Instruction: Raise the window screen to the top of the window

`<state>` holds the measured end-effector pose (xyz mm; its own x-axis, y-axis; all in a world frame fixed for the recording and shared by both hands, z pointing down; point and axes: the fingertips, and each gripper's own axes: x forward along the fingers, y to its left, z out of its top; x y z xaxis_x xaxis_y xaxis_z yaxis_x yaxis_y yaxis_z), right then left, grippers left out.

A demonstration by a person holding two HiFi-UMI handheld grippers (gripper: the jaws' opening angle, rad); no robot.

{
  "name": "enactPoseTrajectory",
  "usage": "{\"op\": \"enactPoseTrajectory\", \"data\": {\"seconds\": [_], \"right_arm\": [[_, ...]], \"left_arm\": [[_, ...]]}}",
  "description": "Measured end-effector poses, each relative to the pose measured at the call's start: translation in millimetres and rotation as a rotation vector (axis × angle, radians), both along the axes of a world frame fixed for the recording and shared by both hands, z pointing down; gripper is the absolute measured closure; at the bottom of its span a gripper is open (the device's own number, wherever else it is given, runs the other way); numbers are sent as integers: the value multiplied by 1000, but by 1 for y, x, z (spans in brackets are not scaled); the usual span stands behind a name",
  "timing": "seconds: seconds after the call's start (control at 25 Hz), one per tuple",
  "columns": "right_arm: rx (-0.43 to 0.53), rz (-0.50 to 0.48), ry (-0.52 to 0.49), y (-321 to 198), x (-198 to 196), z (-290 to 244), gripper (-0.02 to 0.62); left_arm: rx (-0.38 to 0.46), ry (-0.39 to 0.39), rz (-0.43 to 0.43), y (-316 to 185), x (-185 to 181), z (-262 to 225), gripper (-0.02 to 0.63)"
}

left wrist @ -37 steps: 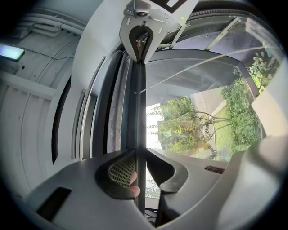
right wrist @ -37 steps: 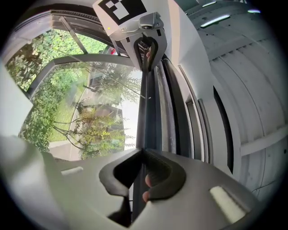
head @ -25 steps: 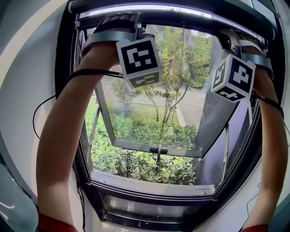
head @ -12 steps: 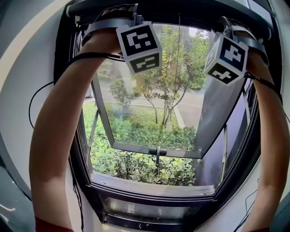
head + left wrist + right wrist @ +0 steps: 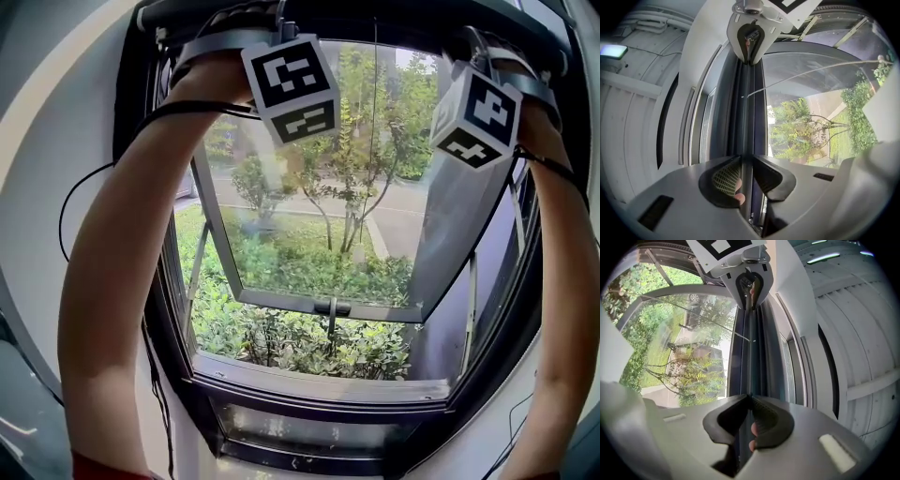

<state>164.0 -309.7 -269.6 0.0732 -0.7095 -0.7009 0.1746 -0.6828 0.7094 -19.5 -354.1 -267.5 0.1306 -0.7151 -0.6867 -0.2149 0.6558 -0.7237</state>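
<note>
The window screen's dark bottom bar (image 5: 375,28) lies level against the top of the window frame, in the head view. Both of my grippers reach up to it, one near each end, and their marker cubes (image 5: 291,86) (image 5: 476,114) hide the fingertips there. In the left gripper view my left gripper (image 5: 746,158) is shut on the bar's thin edge (image 5: 747,117), which runs away to the other gripper (image 5: 751,35). In the right gripper view my right gripper (image 5: 749,397) is shut on the same edge (image 5: 749,362).
A glass sash (image 5: 319,272) with a handle (image 5: 330,307) swings outward over shrubs. A thin cord (image 5: 375,141) hangs from the bar's middle. The dark sill (image 5: 319,386) runs below. White wall (image 5: 56,141) flanks the frame, and a black cable (image 5: 94,183) trails off the left arm.
Both grippers and the bar have gone up a little. The bright strip above the bar has closed, and the bar now sits against the top frame.
</note>
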Motion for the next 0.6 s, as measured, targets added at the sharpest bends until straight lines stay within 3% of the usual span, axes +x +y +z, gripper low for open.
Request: {"op": "enactPoseTrajectory", "data": {"seconds": [0.2,0.6], "right_arm": [[-11,-11,-25,2,0,1,548],[-53,-170,-82,11,-8,42,523]], "left_arm": [[41,16,13,2,0,3,527],[-49,63,135,-3,1,52,511]]}}
